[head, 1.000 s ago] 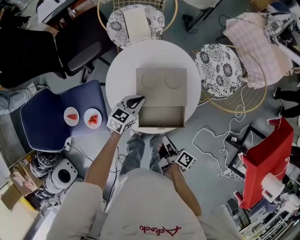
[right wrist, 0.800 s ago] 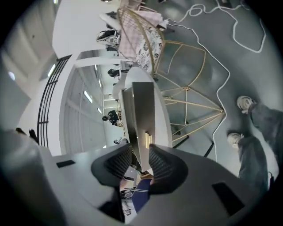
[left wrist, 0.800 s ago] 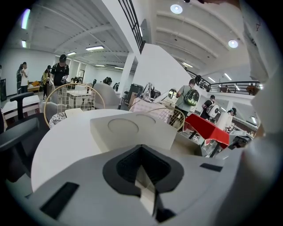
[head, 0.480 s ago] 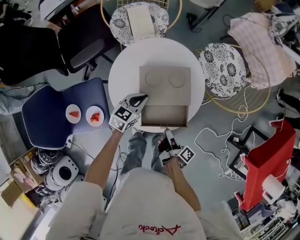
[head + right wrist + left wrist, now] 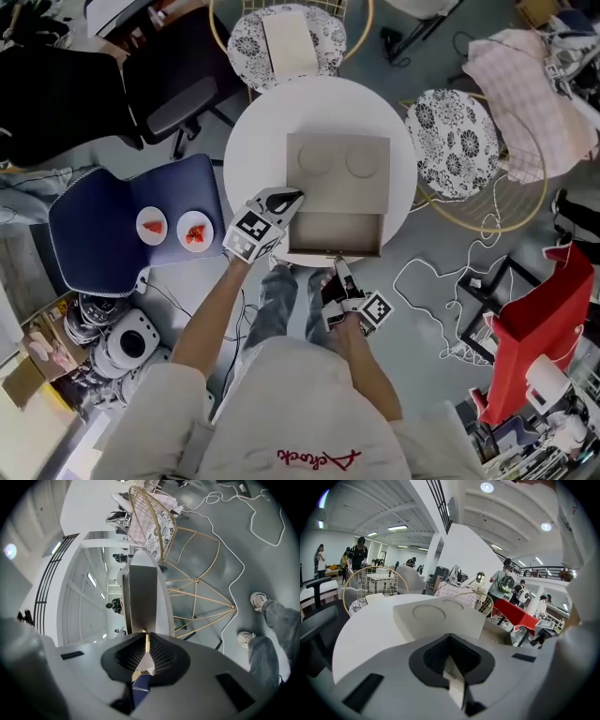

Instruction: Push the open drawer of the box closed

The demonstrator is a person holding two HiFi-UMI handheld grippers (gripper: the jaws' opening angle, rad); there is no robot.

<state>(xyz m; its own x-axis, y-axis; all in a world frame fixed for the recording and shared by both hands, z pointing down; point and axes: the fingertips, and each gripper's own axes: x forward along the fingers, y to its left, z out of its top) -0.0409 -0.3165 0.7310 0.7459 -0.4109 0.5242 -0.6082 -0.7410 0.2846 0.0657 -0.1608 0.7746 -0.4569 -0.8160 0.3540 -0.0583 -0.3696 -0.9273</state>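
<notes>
A beige box (image 5: pixel 338 172) stands on the round white table (image 5: pixel 258 141), and its drawer (image 5: pixel 335 233) is pulled out toward me. My left gripper (image 5: pixel 289 199) is shut and empty, its tip at the box's front left corner beside the drawer. The left gripper view shows the box (image 5: pixel 440 618) just past the left gripper (image 5: pixel 450 638), with the drawer (image 5: pixel 504 633) to its right. My right gripper (image 5: pixel 339 269) is shut, its tip at the drawer's front by the small handle. In the right gripper view the drawer front (image 5: pixel 143 595) fills the space straight ahead of the right gripper (image 5: pixel 146 638).
A blue chair (image 5: pixel 103 234) holding two plates (image 5: pixel 173 229) stands at the left. Patterned wire chairs stand behind the table (image 5: pixel 286 42) and at its right (image 5: pixel 452 141). White cables (image 5: pixel 441 277) lie on the floor at the right, near a red object (image 5: pixel 539 319).
My right gripper has risen from near my lap to the drawer's front edge. The left gripper has stayed at the box's front left corner.
</notes>
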